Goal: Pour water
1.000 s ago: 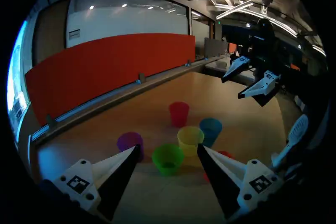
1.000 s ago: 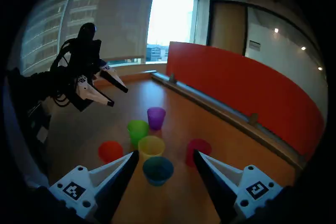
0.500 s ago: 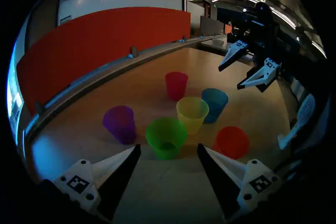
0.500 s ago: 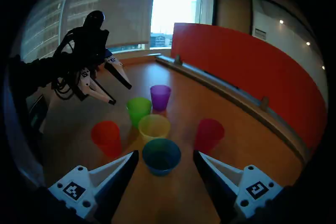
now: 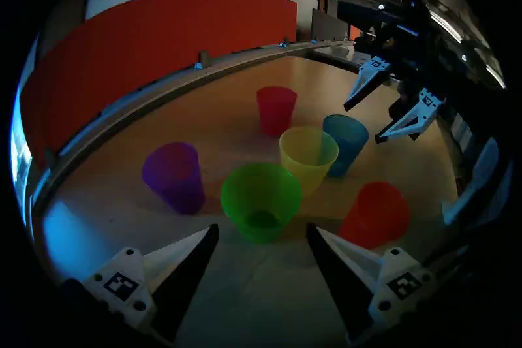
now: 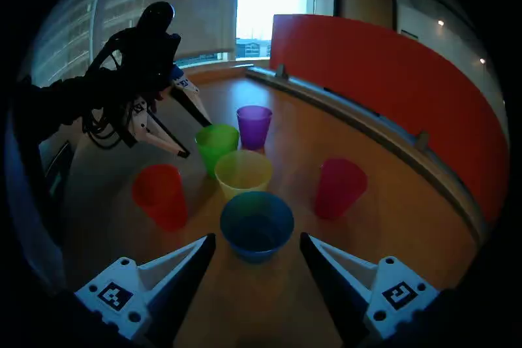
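Jaws wide and empty on both: left gripper (image 5: 261, 226) faces the green cup (image 5: 261, 199), right gripper (image 6: 256, 236) the blue cup (image 6: 256, 224), mid-tabletop (image 5: 261, 302).

On table (image 5: 261, 296), between left tongs (image 5: 261, 226) and right tongs (image 6: 258, 237), a cluster of six. Dead ahead of left tongs, close: near cup (image 5: 261, 199). Left of it, left cup (image 5: 173, 175); right, right cup (image 5: 377, 213). Just behind, mid cup (image 5: 308, 157). Beyond that, close before right tongs: end cup (image 5: 344, 143). Farthest, nearer partition (image 5: 163, 34): far cup (image 5: 276, 109).
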